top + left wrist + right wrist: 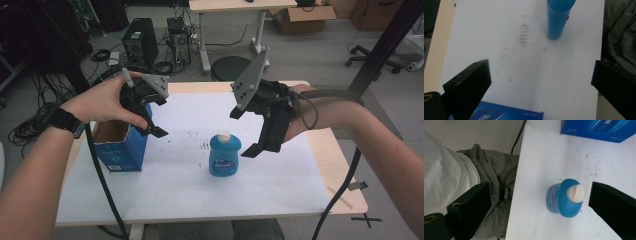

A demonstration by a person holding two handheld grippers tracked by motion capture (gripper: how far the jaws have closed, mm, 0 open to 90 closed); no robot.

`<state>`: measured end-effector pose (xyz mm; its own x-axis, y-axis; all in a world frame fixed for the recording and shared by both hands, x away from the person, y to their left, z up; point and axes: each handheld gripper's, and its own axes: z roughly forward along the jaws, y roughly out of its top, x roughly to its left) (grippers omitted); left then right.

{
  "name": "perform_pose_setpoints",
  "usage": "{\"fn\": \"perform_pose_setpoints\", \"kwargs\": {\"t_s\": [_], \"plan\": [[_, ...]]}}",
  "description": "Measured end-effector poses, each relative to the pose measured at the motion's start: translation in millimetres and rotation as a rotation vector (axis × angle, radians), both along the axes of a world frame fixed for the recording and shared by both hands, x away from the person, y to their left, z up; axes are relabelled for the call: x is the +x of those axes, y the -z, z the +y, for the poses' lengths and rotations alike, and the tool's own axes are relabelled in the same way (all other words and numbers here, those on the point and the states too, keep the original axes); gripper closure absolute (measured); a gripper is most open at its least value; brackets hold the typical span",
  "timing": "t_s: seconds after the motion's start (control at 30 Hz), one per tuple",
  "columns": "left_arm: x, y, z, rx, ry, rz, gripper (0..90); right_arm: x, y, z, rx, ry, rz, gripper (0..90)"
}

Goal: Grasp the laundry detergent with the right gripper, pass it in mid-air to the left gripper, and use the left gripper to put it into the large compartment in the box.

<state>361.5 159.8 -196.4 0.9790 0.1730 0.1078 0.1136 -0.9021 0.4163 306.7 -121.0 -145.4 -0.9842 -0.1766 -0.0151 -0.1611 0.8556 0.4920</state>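
From the high view, a blue bottle (224, 155) with a pale cap stood upright on the white table cover (190, 185), near its middle. The left gripper (150, 117) hung up and to the left of the bottle, jaws spread wide and empty, just above an open blue box (121, 145) standing left of the bottle. The right gripper (260, 135) hovered just right of the bottle, jaws wide apart, holding nothing.

In the left gripper view, the bottle (559, 18) stood beyond the parted jaws, the box (504, 112) below them.

In the right gripper view, the bottle (565, 200) sat between the parted jaws, untouched; the box (596, 128) lay well beyond it.
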Motion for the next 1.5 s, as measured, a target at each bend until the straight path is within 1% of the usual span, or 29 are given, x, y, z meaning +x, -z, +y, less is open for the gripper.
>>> {"fn": "perform_pose_setpoints", "kwargs": {"t_s": [0.17,0.3,0.37,0.4,0.43,0.47,0.63,0.7,0.73,0.77,0.87,0.9,0.93,1.0,1.03,1.07,1.13,1.17,1.2,1.3,1.33,1.37,1.4,1.5], "plan": [[-0.6,-0.4,-1.2,-0.003,-0.004,-0.001,3.3,1.3,0.8,-2.3,0.012,0.0,0.002,3.8],[-1.1,0.4,-3.0,0.001,-0.004,0.003,3.4,3.1,0.9,-4.1,0.03,0.001,-0.002,3.4],[-1.2,0.6,-3.5,0.003,-0.001,0.004,3.4,3.5,0.9,-4.5,0.031,0.001,-0.001,3.5],[-0.5,0.4,-4.0,0.005,-0.002,0.008,3.4,5.7,1.1,-6.2,0.044,0.003,-0.007,3.4],[-0.5,0.4,-4.0,0.005,-0.002,0.008,3.4,5.7,1.1,-6.2,0.044,0.003,-0.007,3.4],[-0.1,0.0,-4.8,-0.003,-0.005,0.006,3.2,8.9,1.3,-8.4,0.062,0.005,-0.01,3.4],[1.6,0.4,-5.8,0.002,-0.003,0.012,3.4,16.6,2.6,-14.3,0.086,0.012,-0.002,3.5],[1.7,-0.2,-6.8,-0.006,-0.003,0.01,3.3,23.9,4.2,-20.8,0.115,0.031,0.001,3.1],[1.9,-0.4,-7.1,-0.007,0.0,0.008,3.3,25.5,4.5,-22.5,0.121,0.035,0.001,3.0],[1.5,-0.3,-7.3,-0.007,-0.008,0.011,3.3,27.8,4.9,-24.9,0.13,0.041,-0.001,2.8],[2.5,-0.1,-7.7,-0.001,-0.006,0.006,3.3,36.0,6.2,-33.2,0.161,0.067,-0.005,2.3],[2.6,-0.1,-7.9,0.002,-0.008,0.007,3.3,36.0,6.2,-33.2,0.161,0.067,-0.005,2.3],[2.4,0.0,-8.1,0.002,-0.009,0.012,3.4,41.9,7.8,-41.1,0.191,0.085,-0.013,2.6],[1.3,-0.1,-8.6,-0.003,-0.013,0.016,3.3,45.2,9.3,-46.1,0.218,0.098,-0.013,2.6],[1.3,-0.2,-8.7,-0.005,-0.009,0.019,3.3,47.6,10.5,-49.2,0.228,0.104,-0.009,2.6],[1.5,-0.6,-8.9,-0.004,-0.001,0.013,3.5,50.2,12.2,-52.3,0.238,0.114,-0.013,2.5],[1.0,-0.8,-9.1,-0.009,-0.013,0.017,3.3,55.8,16.6,-58.6,0.259,0.131,-0.006,2.4],[1.0,-0.8,-9.1,-0.009,-0.013,0.017,3.3,55.8,16.6,-58.6,0.259,0.131,-0.006,2.4],[0.8,-0.9,-9.0,-0.008,-0.014,0.017,3.3,61.2,22.3,-65.8,0.285,0.152,0.003,2.4],[1.1,-1.0,-8.6,-0.004,-0.01,0.016,3.4,67.1,30.4,-73.0,0.31,0.172,0.007,2.2],[0.9,-1.3,-8.2,-0.002,-0.012,0.016,3.4,67.1,30.4,-73.0,0.31,0.172,0.007,2.2],[0.6,-1.8,-7.7,-0.007,-0.017,0.017,3.4,71.4,37.2,-78.2,0.333,0.187,0.011,2.1],[0.6,-2.6,-7.3,-0.003,-0.015,0.016,3.4,72.7,39.4,-79.9,0.34,0.19,0.012,2.1],[0.0,-3.5,-6.3,-0.005,-0.019,0.015,3.3,77.1,48.7,-86.0,0.385,0.2,0.017,2.1]]}}
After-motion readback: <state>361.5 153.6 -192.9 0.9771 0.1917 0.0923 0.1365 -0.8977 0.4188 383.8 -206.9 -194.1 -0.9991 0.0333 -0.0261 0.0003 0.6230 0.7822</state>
